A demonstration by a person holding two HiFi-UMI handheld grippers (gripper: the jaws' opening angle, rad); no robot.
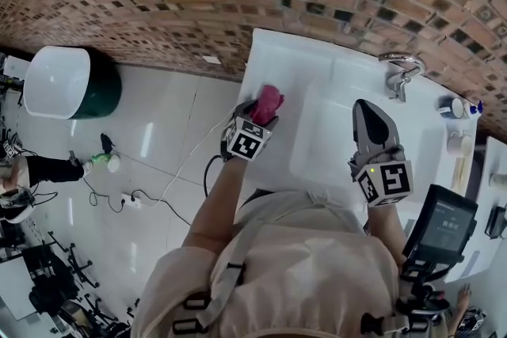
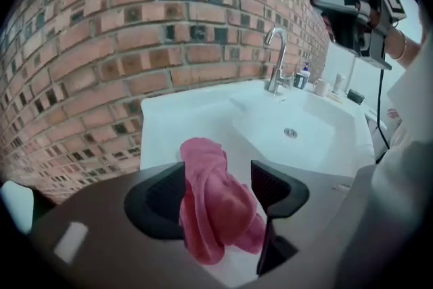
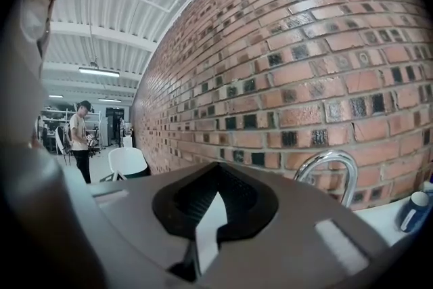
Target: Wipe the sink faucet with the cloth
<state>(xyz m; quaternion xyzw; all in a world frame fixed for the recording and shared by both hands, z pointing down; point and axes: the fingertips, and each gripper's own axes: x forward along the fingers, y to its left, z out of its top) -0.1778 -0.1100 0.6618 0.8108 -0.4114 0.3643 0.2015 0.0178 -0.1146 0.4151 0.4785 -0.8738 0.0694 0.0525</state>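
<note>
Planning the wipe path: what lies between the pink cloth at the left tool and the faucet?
Only the white sink basin with its drain; nothing else stands between cloth and faucet, as the left gripper view shows.

Cloth [image 2: 215, 203] lies on the countertop [image 1: 273, 59] left of the sink basin [image 2: 291, 122], between the jaws of my left gripper [image 2: 218, 181]; faucet [image 2: 277, 57] behind the basin, against the brick wall [image 2: 135, 30]; bottles [image 1: 463, 108] to its right

Open basin [image 1: 337, 140] leads to faucet [image 1: 398, 76]; bottles [image 1: 456, 108] crowd its right.
</note>
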